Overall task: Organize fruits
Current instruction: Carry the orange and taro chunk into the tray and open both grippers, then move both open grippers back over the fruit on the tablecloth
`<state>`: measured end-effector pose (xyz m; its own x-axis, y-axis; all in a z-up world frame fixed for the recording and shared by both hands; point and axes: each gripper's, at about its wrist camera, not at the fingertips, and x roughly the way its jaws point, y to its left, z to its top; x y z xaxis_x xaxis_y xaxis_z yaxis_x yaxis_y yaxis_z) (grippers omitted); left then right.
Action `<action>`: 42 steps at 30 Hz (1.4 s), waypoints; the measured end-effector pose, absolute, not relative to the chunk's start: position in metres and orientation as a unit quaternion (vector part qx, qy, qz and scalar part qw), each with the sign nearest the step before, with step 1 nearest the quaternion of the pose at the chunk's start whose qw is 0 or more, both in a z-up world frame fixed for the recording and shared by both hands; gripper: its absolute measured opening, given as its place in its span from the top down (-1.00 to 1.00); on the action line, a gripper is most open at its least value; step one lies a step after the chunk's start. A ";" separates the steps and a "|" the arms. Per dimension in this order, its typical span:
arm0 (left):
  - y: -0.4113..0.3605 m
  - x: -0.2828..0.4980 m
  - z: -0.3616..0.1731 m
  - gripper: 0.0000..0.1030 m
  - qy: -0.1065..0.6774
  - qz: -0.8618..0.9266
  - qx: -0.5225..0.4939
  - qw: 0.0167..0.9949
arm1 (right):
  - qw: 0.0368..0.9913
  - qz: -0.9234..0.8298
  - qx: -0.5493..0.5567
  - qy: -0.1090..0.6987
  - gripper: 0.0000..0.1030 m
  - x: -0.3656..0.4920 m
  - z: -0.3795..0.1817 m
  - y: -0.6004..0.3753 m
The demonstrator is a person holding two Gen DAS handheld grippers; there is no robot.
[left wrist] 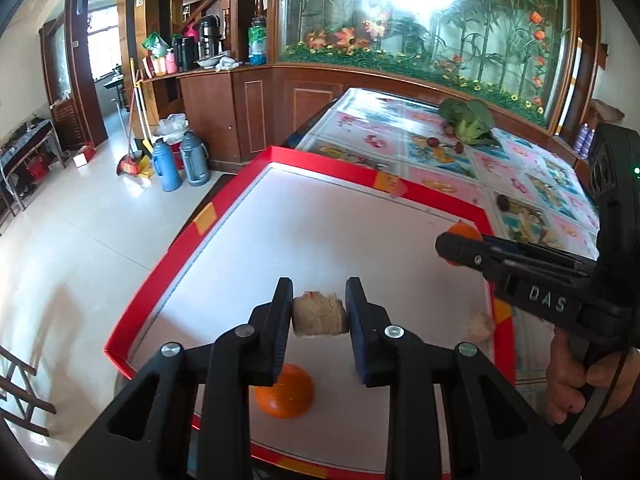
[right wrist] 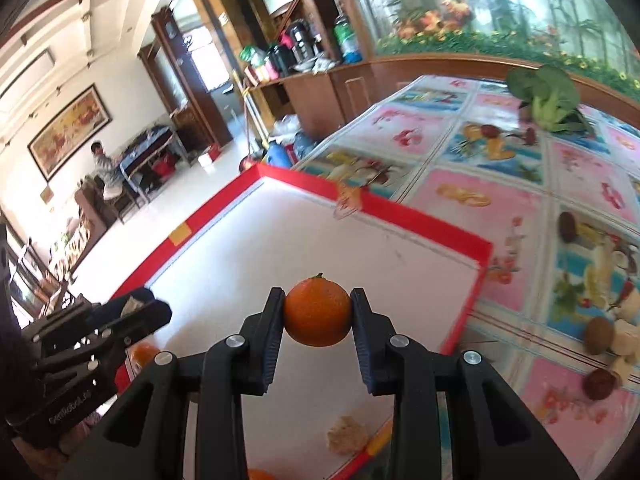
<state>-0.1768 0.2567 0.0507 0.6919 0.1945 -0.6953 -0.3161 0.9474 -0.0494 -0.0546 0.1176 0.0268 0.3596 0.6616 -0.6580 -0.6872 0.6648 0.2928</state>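
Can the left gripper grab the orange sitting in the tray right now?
Probably not yet. The left gripper is already shut on a tan chunk, so its jaws are full. The orange lies uncovered in the tray just below it.

Left claw (left wrist: 319, 312) is clamped on a tan, cut fruit chunk (left wrist: 319, 314) above the red-rimmed white tray (left wrist: 256, 240). One orange (left wrist: 286, 394) lies on the tray below. Right claw (left wrist: 456, 248) enters from the right, gripping a second orange (left wrist: 464, 230). Broccoli (left wrist: 468, 118) rests on the desk (left wrist: 400, 128) beyond.

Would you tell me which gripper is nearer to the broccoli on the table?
Right. The right gripper is closer to the broccoli; the left gripper is farther back.
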 end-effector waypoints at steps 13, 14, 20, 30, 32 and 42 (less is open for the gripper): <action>0.255 -0.164 0.037 0.44 0.395 0.159 -0.067 0.902 | 0.805 0.421 -0.049 0.415 0.35 -0.063 0.017 0.119; 0.254 -0.164 0.037 0.43 0.396 0.163 -0.065 0.901 | 0.804 0.421 -0.049 0.416 0.34 -0.062 0.017 0.119; 0.249 -0.159 0.032 0.33 0.411 0.177 -0.061 0.892 | 0.795 0.430 -0.037 0.427 0.28 -0.058 0.021 0.114; 0.226 -0.154 0.046 -0.21 0.404 0.184 -0.041 0.895 | 0.805 0.435 0.004 0.404 0.11 -0.052 0.041 0.087; 0.220 -0.153 0.049 -0.26 0.402 0.183 -0.035 0.896 | 0.808 0.432 0.014 0.401 0.11 -0.050 0.046 0.080; 0.187 -0.149 0.064 -0.31 0.398 0.172 -0.007 0.901 | 0.831 0.406 0.051 0.377 0.11 -0.028 0.064 0.031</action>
